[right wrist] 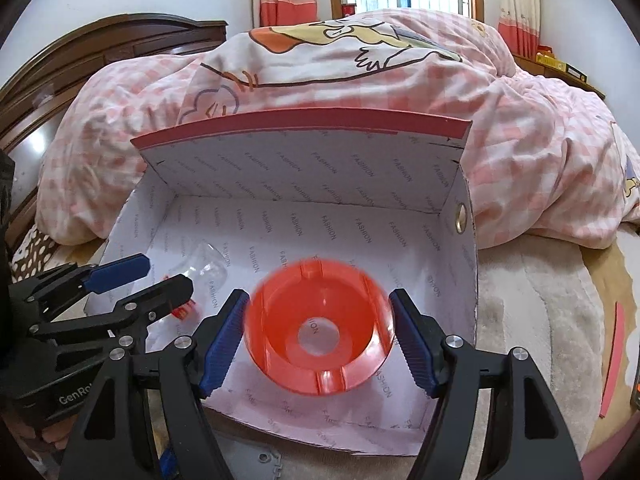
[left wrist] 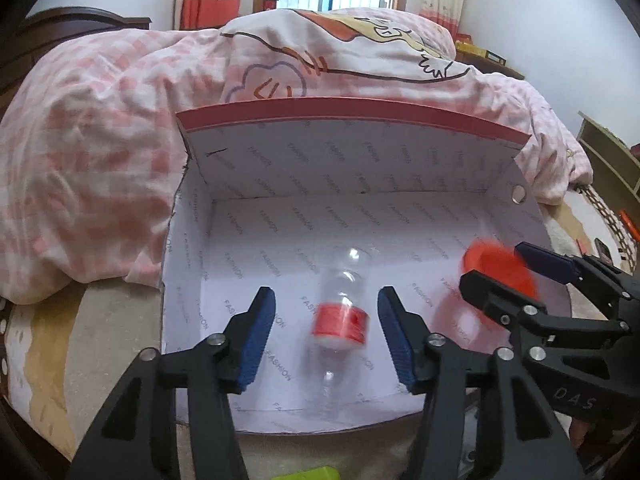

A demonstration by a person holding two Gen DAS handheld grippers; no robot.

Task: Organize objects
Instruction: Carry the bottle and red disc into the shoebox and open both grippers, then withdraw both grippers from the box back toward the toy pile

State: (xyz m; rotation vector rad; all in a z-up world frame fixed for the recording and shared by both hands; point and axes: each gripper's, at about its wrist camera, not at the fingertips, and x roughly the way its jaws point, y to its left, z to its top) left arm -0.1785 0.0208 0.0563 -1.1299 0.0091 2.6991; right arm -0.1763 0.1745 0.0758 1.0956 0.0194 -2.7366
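Clearance decides the next move for both tools, since each has its object lying straight ahead between its fingers, over the open box (left wrist: pixel 188 256) on the bed.

The left tool (left wrist: pixel 326 340) stands about half open, its blue pads plainly clear of the clear plastic bottle (left wrist: pixel 340 320) on both sides. The bottle's long axis runs along the tool's pointing line, rounded end toward the far wall of the box and the red label band level with the pads. It appears blurred, so I judge it free of the grip and lying in, or dropping to, the left half of the box floor (which of the two cannot be told).

The right tool (right wrist: pixel 320 344) is spread wide around the orange ring-shaped dish (right wrist: pixel 320 328), whose open face looks up toward the camera. Its pads sit at or just beside the dish rim; with the blur, I cannot tell whether they press on it or have let go. The dish lies over the right half of the box, beside the bottle.

Each hand is nearest its own object, so drawing back along its own line looks sufficient.
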